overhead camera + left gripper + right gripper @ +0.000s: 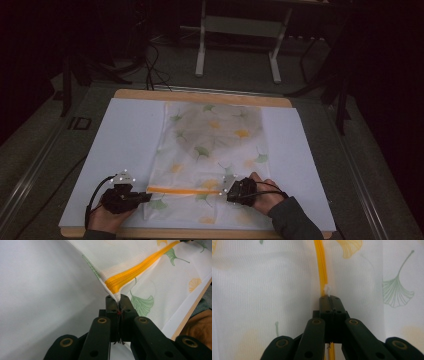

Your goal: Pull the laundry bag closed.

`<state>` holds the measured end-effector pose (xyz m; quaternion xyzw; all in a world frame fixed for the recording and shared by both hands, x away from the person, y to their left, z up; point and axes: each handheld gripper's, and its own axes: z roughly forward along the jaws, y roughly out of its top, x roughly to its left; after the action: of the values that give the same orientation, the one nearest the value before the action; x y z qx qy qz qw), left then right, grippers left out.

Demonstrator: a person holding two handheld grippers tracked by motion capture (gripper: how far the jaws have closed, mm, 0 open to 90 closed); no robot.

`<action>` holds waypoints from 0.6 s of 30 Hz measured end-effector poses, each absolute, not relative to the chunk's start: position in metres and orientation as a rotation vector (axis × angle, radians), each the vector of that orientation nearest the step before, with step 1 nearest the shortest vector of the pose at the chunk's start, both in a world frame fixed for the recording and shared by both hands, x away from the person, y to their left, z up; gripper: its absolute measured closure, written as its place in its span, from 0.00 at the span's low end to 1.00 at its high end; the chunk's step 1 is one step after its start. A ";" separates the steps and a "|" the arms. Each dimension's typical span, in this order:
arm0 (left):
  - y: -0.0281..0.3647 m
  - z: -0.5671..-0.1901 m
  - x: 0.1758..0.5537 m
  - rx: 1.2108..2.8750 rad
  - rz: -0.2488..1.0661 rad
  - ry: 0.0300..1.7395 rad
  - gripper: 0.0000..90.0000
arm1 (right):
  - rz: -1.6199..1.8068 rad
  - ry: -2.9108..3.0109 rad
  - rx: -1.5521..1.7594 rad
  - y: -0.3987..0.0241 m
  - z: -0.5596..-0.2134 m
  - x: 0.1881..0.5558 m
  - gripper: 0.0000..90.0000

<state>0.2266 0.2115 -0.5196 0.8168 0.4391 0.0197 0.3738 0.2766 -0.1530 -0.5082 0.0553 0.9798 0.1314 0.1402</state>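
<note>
Right gripper view: zipper pull (327,290) hidden by tool (329,299).

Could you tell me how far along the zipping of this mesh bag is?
Done: the left gripper is shut on the mesh bag's corner by the orange zipper, bracing it. In hand: the right gripper is shut at the zipper line. Whether the zipper is closed cannot be told.

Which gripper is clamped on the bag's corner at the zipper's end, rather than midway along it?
The left gripper: it pinches the mesh bag at the corner where the orange zipper ends.
</note>
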 end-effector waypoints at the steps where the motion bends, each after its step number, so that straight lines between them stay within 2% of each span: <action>1: 0.212 -0.520 0.227 2.092 0.051 1.126 0.98 | 0.377 2.828 0.165 -0.156 -0.508 0.277 1.00; 18: 0.213 -0.519 0.227 2.085 0.052 1.130 0.98 | 0.363 2.811 0.223 -0.181 -0.508 0.276 1.00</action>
<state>0.2265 0.2128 -0.5194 0.8148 0.4414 0.0205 0.3753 0.2761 -0.1811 -0.5082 0.0775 0.9777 0.1261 0.1487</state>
